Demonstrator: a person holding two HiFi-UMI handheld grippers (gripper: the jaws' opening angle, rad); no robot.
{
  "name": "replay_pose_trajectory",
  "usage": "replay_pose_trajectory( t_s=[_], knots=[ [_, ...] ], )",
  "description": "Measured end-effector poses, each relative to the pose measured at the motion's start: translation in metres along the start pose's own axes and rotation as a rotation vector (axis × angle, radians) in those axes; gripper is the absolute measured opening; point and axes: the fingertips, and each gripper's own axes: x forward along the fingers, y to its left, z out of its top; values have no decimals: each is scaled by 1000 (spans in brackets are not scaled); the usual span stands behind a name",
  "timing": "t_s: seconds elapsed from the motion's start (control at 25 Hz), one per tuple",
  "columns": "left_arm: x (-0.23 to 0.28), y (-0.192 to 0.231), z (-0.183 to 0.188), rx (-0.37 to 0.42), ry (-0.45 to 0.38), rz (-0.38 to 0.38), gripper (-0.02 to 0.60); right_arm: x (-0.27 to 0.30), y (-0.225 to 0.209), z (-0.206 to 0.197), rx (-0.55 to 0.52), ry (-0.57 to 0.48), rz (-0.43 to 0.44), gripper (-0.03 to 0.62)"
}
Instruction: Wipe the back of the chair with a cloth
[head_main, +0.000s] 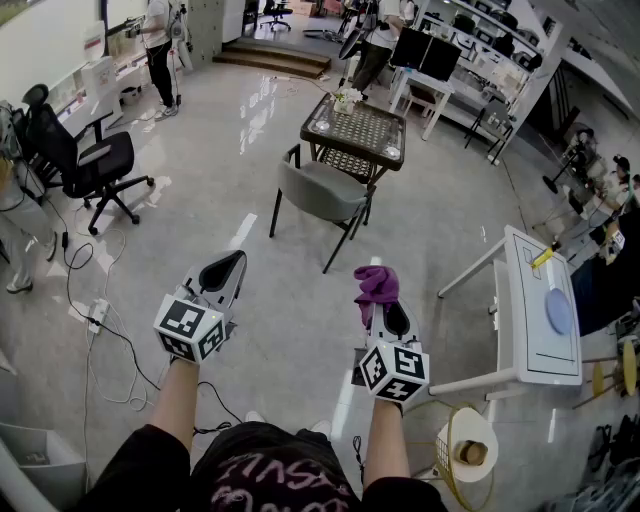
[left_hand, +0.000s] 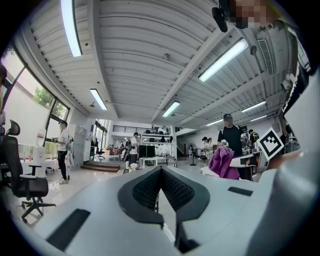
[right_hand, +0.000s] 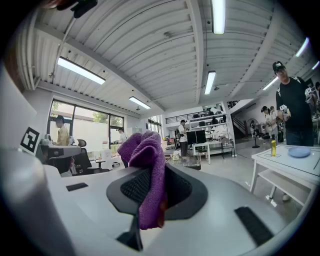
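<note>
One purple cloth (head_main: 377, 283) is pinched between the jaws of the right gripper (head_main: 388, 312), which are pressed onto it. The cloth bunches up above the jaw tips, and a fold hangs down between the black pads in the right gripper view. Nothing else touches it.

Beside it, the left gripper (head_main: 228, 268) is held at about the same height. Its jaws are pressed together at the tips with nothing between them.

Ahead of both grippers, well apart from the cloth, stands the grey chair (head_main: 322, 190) on thin dark legs on the shiny floor (head_main: 250, 330). It is just beside a small square table (head_main: 355, 128) with a woven top under glass.

To the right is a white table (head_main: 535, 340) bearing a pale blue plate (head_main: 559, 311) and a small yellow object (head_main: 545, 256) near its far end. Off to the left sits a black office chair (head_main: 80, 160) on castors, and nearer, a white power strip (head_main: 98, 314) lies on the floor with cables running from it. People (head_main: 158, 45) stand at the desks along the far wall.
</note>
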Motion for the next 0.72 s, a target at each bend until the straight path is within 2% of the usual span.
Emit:
replay_pose_trajectory(
  t_s=[0.44, 0.72],
  knots=[
    [-2, 29, -7, -17, 6, -4, 9, 17, 24, -6, 2, 2, 4, 77],
    [19, 43, -22, -16, 16, -6, 9, 51, 30, -11, -11, -4, 37, 77]
  ],
)
